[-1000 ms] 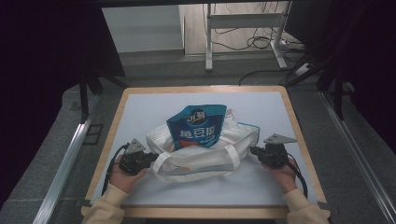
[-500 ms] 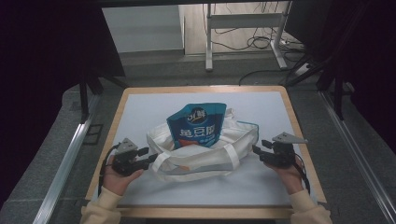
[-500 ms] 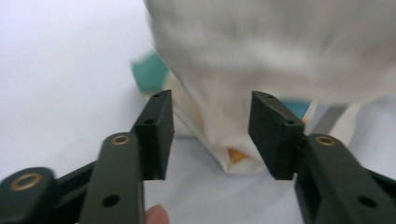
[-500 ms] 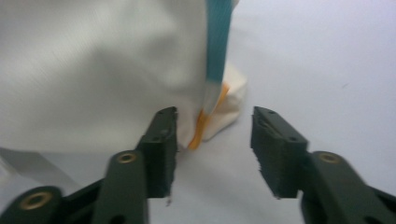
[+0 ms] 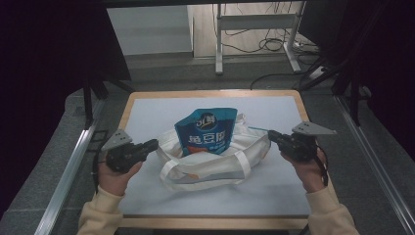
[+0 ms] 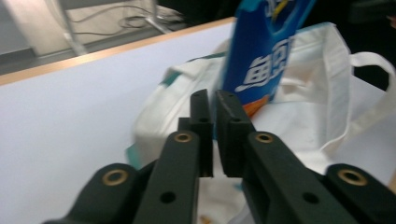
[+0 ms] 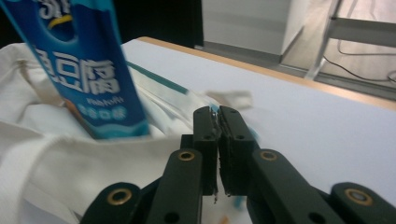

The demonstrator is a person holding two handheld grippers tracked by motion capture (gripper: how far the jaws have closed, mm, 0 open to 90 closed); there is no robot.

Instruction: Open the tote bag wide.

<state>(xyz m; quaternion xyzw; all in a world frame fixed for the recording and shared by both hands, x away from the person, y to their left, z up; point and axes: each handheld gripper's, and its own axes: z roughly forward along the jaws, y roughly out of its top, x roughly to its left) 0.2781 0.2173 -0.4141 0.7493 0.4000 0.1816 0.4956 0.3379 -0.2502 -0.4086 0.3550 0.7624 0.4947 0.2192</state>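
Note:
A white tote bag (image 5: 215,159) with teal trim lies in the middle of the table. A blue stand-up pouch (image 5: 208,133) with white lettering sticks upright out of its mouth. At the bag's left edge, my left gripper (image 5: 155,143) has its jaws together and I see nothing between them (image 6: 215,100). The pouch (image 6: 261,51) and the bag (image 6: 303,112) lie just beyond it. My right gripper (image 5: 270,133) is at the bag's right corner. Its jaws (image 7: 216,112) are shut on a sliver of the bag's teal-edged rim. The pouch (image 7: 88,74) stands to their left.
The white table top (image 5: 147,112) has a wooden rim (image 5: 210,93). Bag handles (image 5: 205,172) loop toward the front edge. Metal rails (image 5: 73,161) run along both sides of the table. Beyond the far edge are a white stand (image 5: 254,22) and floor cables.
My left gripper has drawn back to the left and risen slightly, away from the bag's front-left side. The right gripper has shifted a little right and up at the bag's corner.

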